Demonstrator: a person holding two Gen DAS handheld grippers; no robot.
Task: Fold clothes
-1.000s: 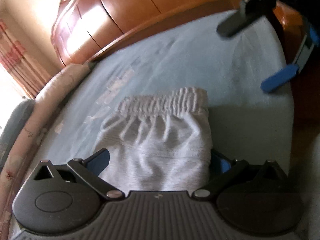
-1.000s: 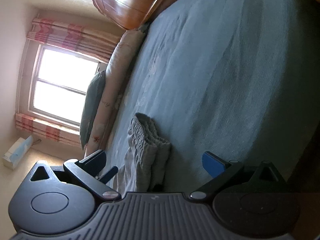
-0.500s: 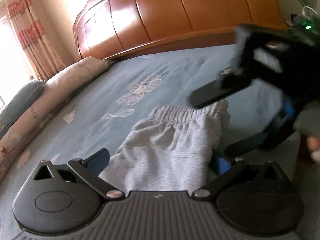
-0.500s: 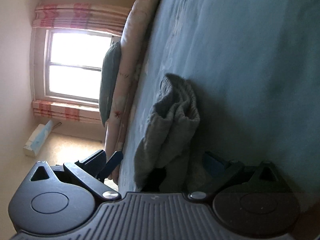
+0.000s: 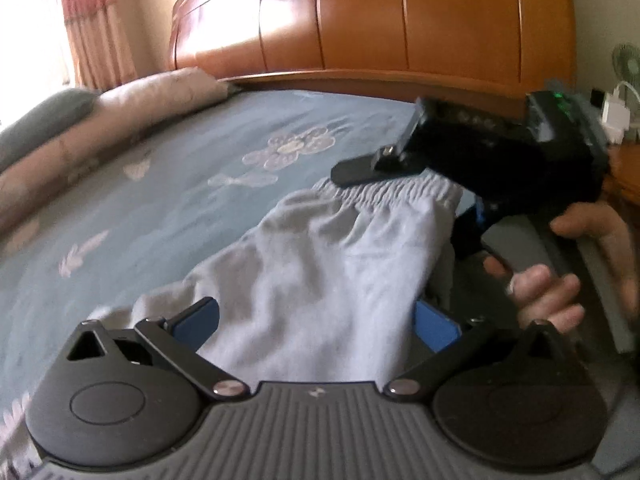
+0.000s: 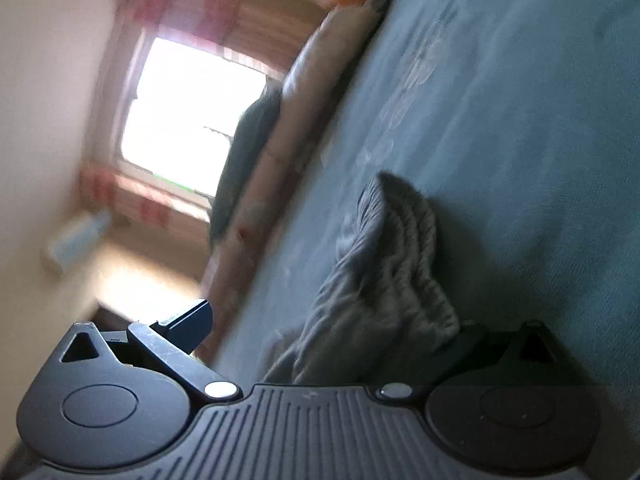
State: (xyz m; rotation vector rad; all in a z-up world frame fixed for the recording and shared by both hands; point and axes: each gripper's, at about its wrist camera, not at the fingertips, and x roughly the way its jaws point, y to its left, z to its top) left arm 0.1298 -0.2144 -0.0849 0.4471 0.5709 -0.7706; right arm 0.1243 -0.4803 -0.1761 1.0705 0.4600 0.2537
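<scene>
A grey garment (image 5: 320,256) with a gathered elastic waistband (image 5: 400,192) lies on the blue bed sheet (image 5: 160,200). My left gripper (image 5: 318,320) is open, its blue pads (image 5: 200,316) standing wide on either side of the garment's near end. My right gripper (image 5: 412,200), held by a hand (image 5: 560,280), is at the far waistband corner, with one black finger above the band and the other below it. In the right wrist view the garment (image 6: 384,280) bunches between the fingers of the right gripper (image 6: 332,328), which is open. The cloth hides its right finger.
A wooden headboard (image 5: 400,20) rises behind the bed. A long pink pillow (image 5: 120,120) and a grey one (image 5: 40,120) line the left edge. A bedside stand with a small fan (image 5: 626,64) is at the right. The window (image 6: 188,120) is beyond the pillows.
The right gripper has come in from the far right to straddle the waistband corner. The left wrist view has tilted up toward the headboard. The garment now sits closer in the right view.
</scene>
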